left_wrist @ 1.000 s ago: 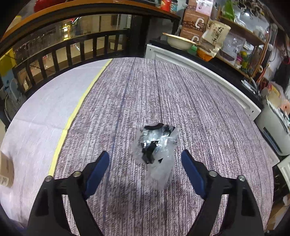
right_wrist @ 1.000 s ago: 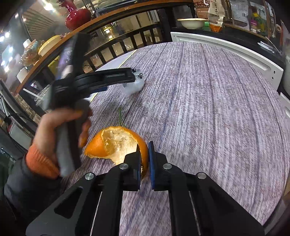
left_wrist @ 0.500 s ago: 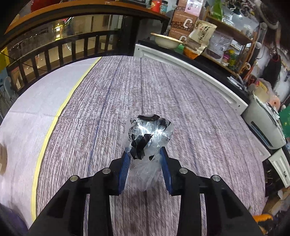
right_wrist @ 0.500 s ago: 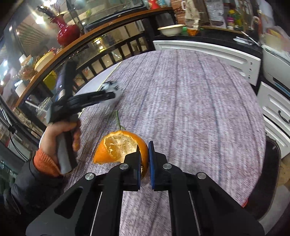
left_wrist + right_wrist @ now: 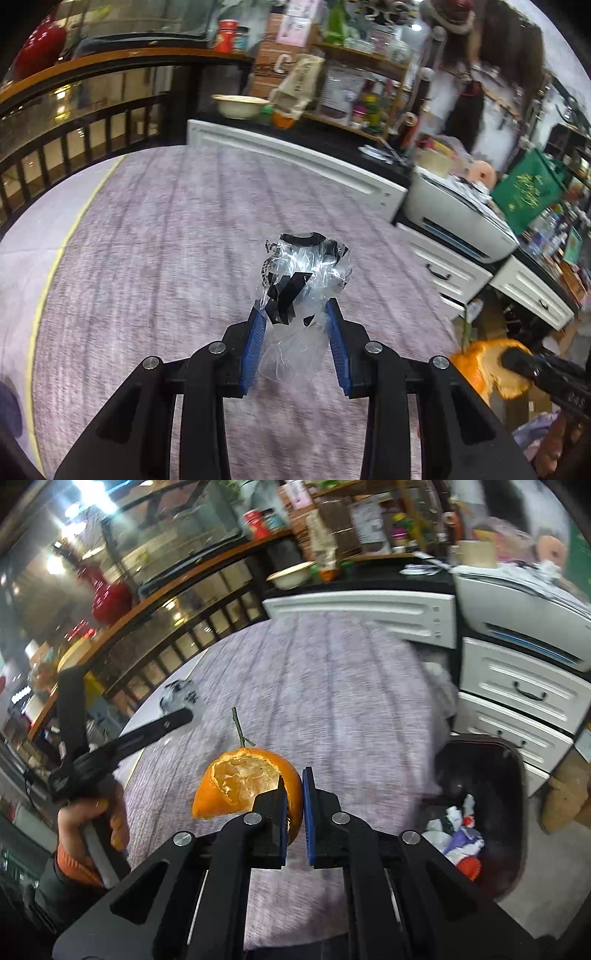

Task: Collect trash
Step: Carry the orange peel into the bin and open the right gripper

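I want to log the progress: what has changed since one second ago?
The left gripper closed on the plastic wrapper and lifted it off the table. Both grippers swung toward the trash bin. The right gripper still holds the orange peel.

A red vase (image 5: 110,600) stood above the dark railing (image 5: 192,627); a cream bowl (image 5: 240,105) sat on the black counter (image 5: 325,138); white drawers (image 5: 517,698) lined the wall.
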Demonstrator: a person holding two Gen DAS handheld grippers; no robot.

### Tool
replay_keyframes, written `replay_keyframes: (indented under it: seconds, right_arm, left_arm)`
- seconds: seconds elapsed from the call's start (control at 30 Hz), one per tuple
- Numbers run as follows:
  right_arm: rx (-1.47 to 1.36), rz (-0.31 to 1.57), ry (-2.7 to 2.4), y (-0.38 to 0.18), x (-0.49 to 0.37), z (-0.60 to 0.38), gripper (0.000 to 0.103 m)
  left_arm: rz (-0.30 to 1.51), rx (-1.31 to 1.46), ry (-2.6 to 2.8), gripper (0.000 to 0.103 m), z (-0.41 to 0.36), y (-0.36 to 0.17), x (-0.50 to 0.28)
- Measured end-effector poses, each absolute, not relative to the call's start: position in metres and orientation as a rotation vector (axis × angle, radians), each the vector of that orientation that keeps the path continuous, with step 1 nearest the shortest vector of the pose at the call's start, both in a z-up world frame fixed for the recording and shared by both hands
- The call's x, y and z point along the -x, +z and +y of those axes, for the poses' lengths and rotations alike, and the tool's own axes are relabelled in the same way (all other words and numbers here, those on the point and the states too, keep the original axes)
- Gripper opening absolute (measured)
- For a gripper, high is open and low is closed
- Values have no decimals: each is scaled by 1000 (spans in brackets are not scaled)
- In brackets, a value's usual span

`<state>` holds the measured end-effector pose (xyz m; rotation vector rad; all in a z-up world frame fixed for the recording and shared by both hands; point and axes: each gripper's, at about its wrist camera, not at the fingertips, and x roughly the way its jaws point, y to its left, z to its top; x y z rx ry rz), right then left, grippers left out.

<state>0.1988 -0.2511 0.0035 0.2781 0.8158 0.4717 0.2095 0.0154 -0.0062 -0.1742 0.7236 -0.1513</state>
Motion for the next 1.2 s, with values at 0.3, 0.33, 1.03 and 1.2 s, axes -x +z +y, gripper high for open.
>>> replay_keyframes:
  seconds: [0.3, 0.33, 1.03, 1.2]
  right_arm:
    - [-351, 789, 295, -6, -193, -336, 8]
    - [-358, 791, 280, -9, -193, -342, 8]
    - [-459, 1070, -62, -177, -258, -415, 19]
    - [-542, 1072, -86, -193, -246, -431, 43]
  left_arm:
    - [721, 129, -289, 34, -49, -1, -199]
    - [724, 125, -303, 34, -56, -2, -199]
    - [802, 53, -480, 34, -168, -26, -194]
    - [834, 28, -510, 34, -186, -38, -192]
